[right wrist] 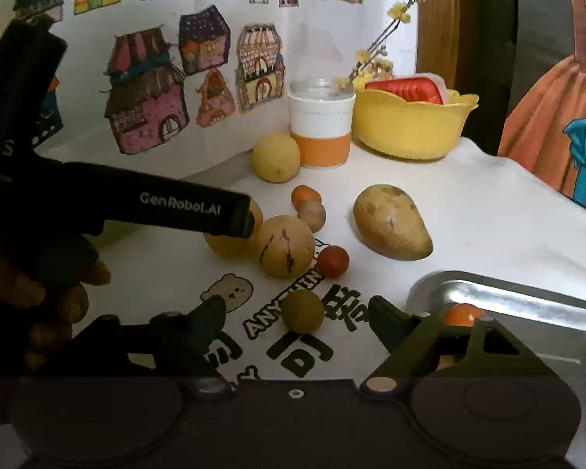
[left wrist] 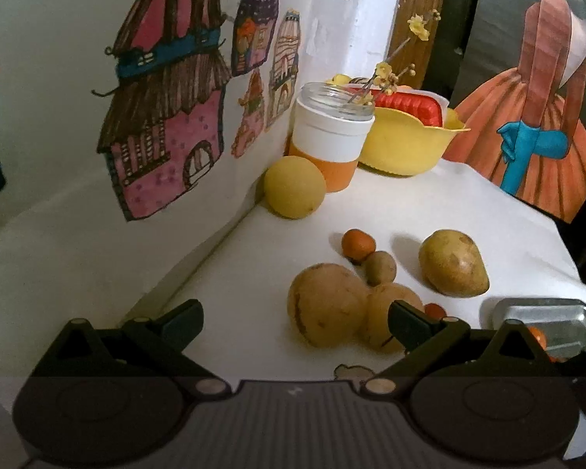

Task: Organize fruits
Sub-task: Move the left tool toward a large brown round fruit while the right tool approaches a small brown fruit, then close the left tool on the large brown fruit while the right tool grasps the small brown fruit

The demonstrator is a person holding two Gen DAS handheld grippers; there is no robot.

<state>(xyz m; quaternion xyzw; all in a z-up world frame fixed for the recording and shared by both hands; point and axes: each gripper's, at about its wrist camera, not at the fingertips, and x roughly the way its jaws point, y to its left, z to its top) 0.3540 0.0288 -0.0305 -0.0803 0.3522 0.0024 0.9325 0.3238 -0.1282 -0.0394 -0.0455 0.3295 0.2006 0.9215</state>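
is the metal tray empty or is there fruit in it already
Not empty: the metal tray already holds at least one small orange fruit; the right gripper blocks the rest.

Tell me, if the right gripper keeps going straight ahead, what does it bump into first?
Probably the small olive-green round fruit. It sits on the white cloth just ahead of the open right gripper, roughly centred between the fingers. Behind it lies a bigger tan fruit. Depth is hard to judge.

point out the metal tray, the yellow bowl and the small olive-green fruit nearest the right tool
metal tray [right wrist: 527, 293], right wrist view, on its far rim
yellow bowl [right wrist: 406, 129], right wrist view, on its front wall
small olive-green fruit [right wrist: 302, 310], right wrist view, on its middle
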